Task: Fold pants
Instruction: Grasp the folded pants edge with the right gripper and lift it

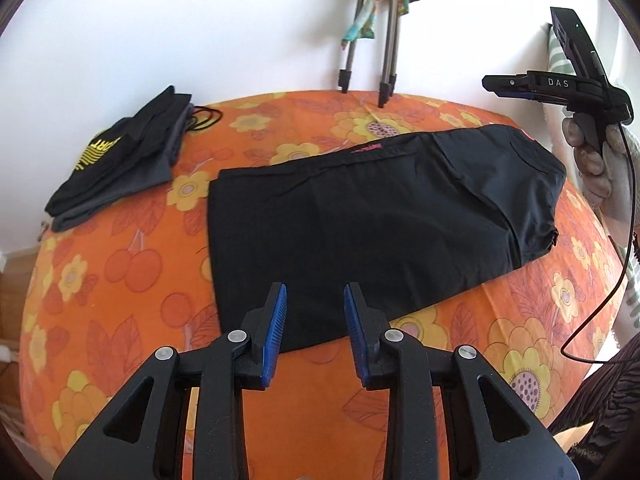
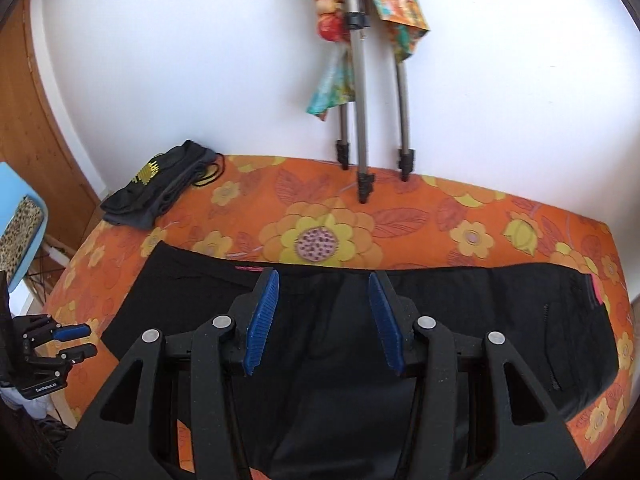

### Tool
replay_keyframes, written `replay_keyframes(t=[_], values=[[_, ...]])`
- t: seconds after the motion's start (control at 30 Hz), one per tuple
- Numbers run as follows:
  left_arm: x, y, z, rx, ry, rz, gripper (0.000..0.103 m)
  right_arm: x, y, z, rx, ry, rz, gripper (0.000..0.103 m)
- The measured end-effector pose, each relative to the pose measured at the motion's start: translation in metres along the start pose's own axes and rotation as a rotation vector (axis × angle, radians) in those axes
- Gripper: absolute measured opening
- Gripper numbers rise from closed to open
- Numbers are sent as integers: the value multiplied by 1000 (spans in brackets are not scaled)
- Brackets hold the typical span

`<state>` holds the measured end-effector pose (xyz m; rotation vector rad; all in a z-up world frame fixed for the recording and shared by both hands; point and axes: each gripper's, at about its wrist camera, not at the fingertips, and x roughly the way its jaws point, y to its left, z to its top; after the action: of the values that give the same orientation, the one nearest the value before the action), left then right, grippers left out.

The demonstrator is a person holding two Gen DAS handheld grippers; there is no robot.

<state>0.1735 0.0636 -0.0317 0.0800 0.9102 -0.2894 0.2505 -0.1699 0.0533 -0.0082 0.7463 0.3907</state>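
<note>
Black pants lie folded into a wide band on the orange flowered cover, with a pink label on their far edge. My left gripper hovers open over the pants' near left corner, with nothing between its blue pads. A hand holds my right gripper in the air past the pants' right end. In the right wrist view, the right gripper stands open above the middle of the pants, holding nothing. The left gripper shows at the left edge, beside the pants' left end.
A stack of folded dark clothes sits at the far left corner of the cover. Tripod legs stand on the far edge against the white wall. A blue chair and a wooden door are at the left.
</note>
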Motion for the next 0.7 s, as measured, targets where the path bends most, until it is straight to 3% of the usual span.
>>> replay_keyframes(t=[0.07, 0.33, 0.7], values=[[-5, 14, -6, -31, -6, 10, 42, 17, 32, 8, -49, 25, 61, 49], [-5, 58, -25, -140, 22, 4, 43, 73, 122, 26, -205, 59, 166, 49], [6, 62, -28, -192, 41, -56, 42, 158, 192, 30, -452, 270, 265, 49]])
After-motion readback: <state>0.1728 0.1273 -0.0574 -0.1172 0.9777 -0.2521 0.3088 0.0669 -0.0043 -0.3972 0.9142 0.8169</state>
